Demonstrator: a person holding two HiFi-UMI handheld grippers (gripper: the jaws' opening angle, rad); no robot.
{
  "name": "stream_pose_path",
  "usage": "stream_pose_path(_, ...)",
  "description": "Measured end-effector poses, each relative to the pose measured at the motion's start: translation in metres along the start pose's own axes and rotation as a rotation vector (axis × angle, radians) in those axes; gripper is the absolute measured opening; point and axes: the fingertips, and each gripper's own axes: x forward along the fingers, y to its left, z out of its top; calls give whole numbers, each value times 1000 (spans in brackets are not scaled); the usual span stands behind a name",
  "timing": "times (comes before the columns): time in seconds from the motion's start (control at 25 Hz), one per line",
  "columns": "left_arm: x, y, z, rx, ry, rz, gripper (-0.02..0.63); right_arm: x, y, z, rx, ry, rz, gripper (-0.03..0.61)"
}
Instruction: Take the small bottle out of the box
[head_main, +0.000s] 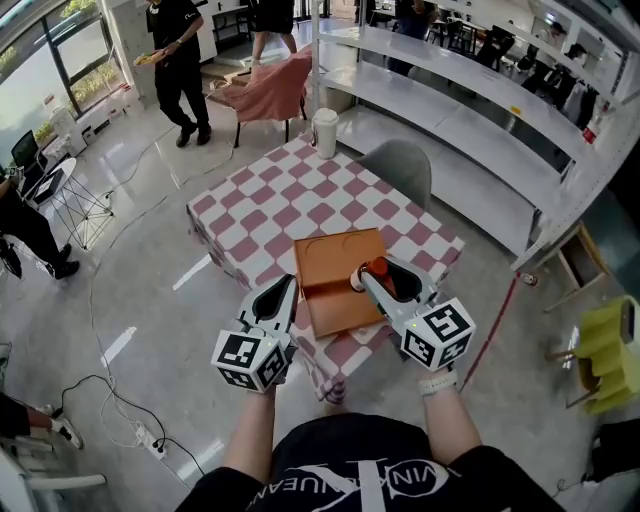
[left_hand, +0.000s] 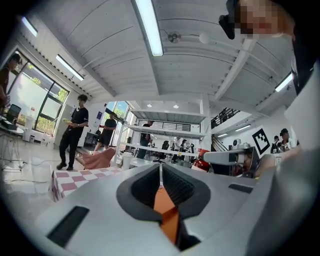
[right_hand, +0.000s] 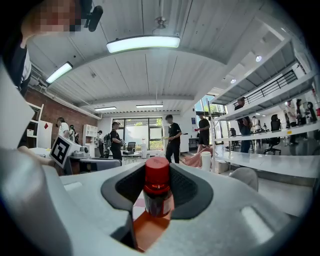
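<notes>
Red-capped and dark-bodied, the small bottle (right_hand: 157, 192) stands upright between the pads of your right gripper (right_hand: 157, 172), which is clenched on it just below the cap. From your head view, that bottle (head_main: 378, 267) sits at the right edge of the flat orange cardboard box (head_main: 335, 270), with your right gripper (head_main: 364, 279) reaching in from the near side. The right gripper view shows orange card directly under the bottle, but you cannot tell from any view whether its base touches the box.

Your left gripper (left_hand: 160, 172) has its jaws pressed together with nothing between them. It (head_main: 290, 285) hangs beside the box's left edge, near the front of the table.

The box lies on a red-and-white checked tablecloth (head_main: 270, 200). A white cylindrical container (head_main: 325, 132) stands at the far corner, and a grey rounded chair (head_main: 400, 165) is drawn up at the far right side.
</notes>
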Motion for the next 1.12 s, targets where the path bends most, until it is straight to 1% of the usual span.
stream_pose_path(0.32, -5, 7, -6, -22, 6, 8, 21, 0, 4, -7, 2, 13, 7, 144)
stream_pose_path(0.6, -7, 11, -11, -22, 22, 9, 21, 1, 6, -16, 11, 25, 17, 144)
stream_pose_path(1.12, -5, 11, -22, -39, 37, 2, 20, -1, 6, -27, 4, 37, 7, 144)
